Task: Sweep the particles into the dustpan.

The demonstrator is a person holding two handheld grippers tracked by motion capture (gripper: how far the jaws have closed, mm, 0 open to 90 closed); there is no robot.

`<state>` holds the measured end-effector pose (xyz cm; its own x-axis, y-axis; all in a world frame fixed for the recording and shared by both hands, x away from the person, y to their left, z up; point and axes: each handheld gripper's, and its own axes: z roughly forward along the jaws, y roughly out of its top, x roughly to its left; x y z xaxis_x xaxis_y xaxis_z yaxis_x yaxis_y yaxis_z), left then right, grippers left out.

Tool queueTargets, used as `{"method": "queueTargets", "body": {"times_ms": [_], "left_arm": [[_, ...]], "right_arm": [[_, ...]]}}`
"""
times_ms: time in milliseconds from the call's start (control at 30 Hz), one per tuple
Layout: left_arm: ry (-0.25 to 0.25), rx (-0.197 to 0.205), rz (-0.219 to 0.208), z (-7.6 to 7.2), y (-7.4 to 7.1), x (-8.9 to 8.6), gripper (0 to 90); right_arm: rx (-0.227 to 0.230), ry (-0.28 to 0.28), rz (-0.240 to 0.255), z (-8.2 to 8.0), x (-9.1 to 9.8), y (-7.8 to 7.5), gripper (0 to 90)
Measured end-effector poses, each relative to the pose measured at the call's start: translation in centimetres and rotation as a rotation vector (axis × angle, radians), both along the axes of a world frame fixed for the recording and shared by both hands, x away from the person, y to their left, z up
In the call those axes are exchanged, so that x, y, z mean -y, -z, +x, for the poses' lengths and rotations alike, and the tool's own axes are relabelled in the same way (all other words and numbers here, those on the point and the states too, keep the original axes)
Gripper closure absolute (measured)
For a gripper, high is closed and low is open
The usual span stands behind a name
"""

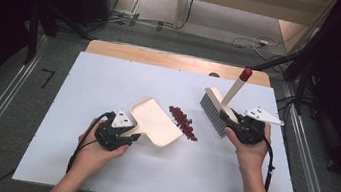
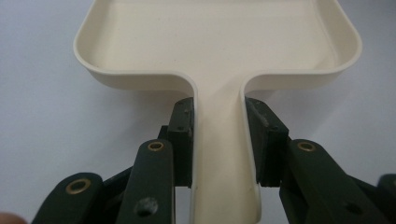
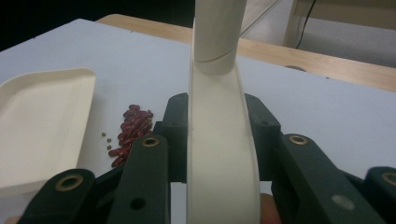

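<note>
Dustpan and brush gripped, beans between them.
We see the table (image 1: 73, 163), then the cream dustpan (image 1: 157, 122) mid-table, its handle clamped by our left gripper (image 1: 133, 136); right gripper (image 1: 226, 118) pinches the brush (image 1: 214, 110) near the right edge; red beans (image 1: 183, 122) lie between.

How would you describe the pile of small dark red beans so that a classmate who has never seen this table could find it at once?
Start at the white sheet covering the table. Near its middle, look between the cream plastic dustpan on the left and the cream hand brush with grey bristles on the right. The pile of small dark red beans lies there in a slanting strip, the one dark, loose thing among pale tools.
</note>
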<state>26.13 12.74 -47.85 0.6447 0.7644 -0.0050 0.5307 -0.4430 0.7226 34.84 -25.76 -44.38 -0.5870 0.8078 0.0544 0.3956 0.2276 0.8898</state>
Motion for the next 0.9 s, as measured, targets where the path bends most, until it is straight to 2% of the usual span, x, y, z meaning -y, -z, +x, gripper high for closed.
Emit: {"method": "queueTargets", "body": {"times_ms": [200,433,633,900], "left_arm": [[0.017,-0.016,0.016,0.4,0.4,0.1,66.4],[0.049,-0.033,0.031,0.2,0.6,0.3,66.4],[0.068,-0.049,0.056,0.0,0.7,0.4,66.4],[0.074,-0.056,0.049,0.3,0.9,0.5,66.4]], "right_arm": [[-0.011,-0.021,-0.034,1.1,-2.0,0.4,64.6],[0.003,-0.038,-0.058,2.1,-3.7,0.2,64.6],[0.012,-0.049,-0.069,2.7,-4.6,0.7,64.7],[0.013,-0.058,-0.074,3.1,-5.3,1.8,64.8]]}}
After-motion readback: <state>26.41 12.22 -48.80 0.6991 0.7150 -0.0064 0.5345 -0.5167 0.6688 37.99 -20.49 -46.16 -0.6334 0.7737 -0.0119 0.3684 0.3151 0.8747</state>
